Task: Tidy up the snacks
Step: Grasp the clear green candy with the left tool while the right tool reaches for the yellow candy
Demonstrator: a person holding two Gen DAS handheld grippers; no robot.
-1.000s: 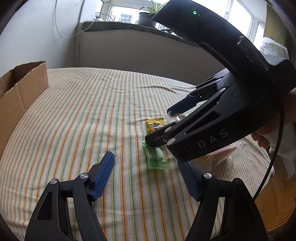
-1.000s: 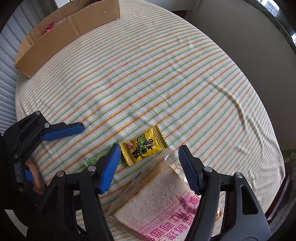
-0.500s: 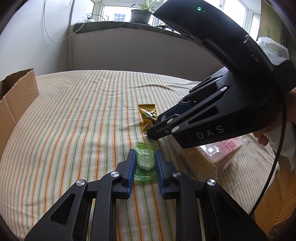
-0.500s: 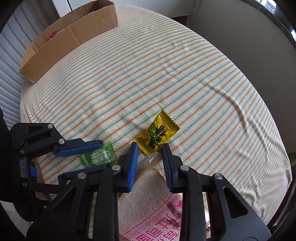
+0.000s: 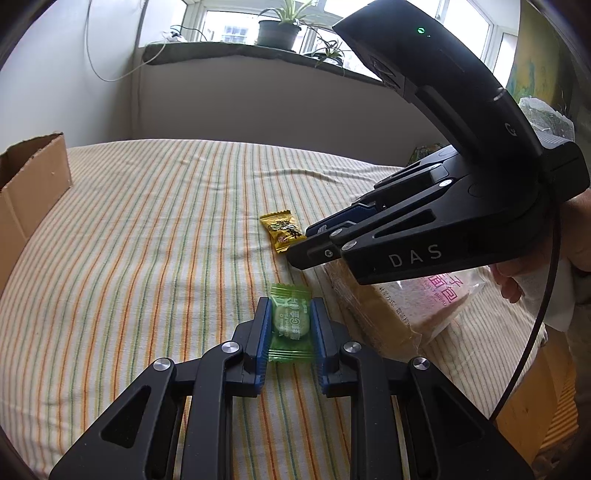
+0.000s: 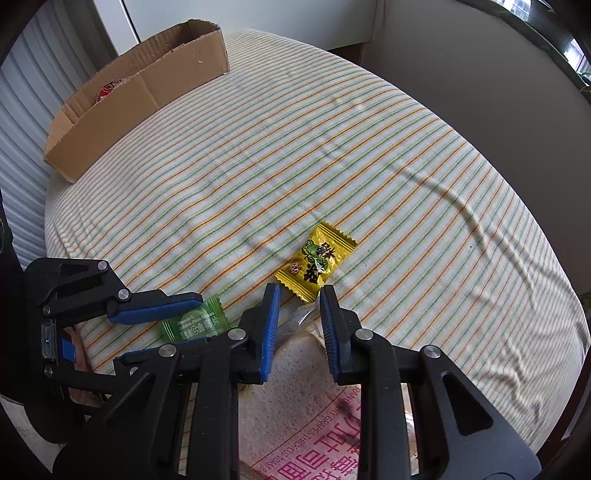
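My left gripper (image 5: 290, 306) is shut on a green candy packet (image 5: 290, 320), seen also in the right wrist view (image 6: 194, 324), just above the striped cloth (image 5: 147, 240). My right gripper (image 6: 297, 295) is shut on the clear wrapper end of a packaged toast bread (image 6: 295, 387), which also shows in the left wrist view (image 5: 399, 310). A yellow candy packet (image 6: 317, 264) lies on the cloth just ahead of the right fingertips; it also shows in the left wrist view (image 5: 281, 230).
An open cardboard box (image 6: 136, 96) with a red snack inside stands at the far side of the cloth; its corner shows in the left wrist view (image 5: 29, 184). A low wall with potted plants (image 5: 277, 33) runs behind the table.
Both grippers closed from wide open: the left on the green candy, the right on the bread wrapper. Both have since lifted slightly with their items.
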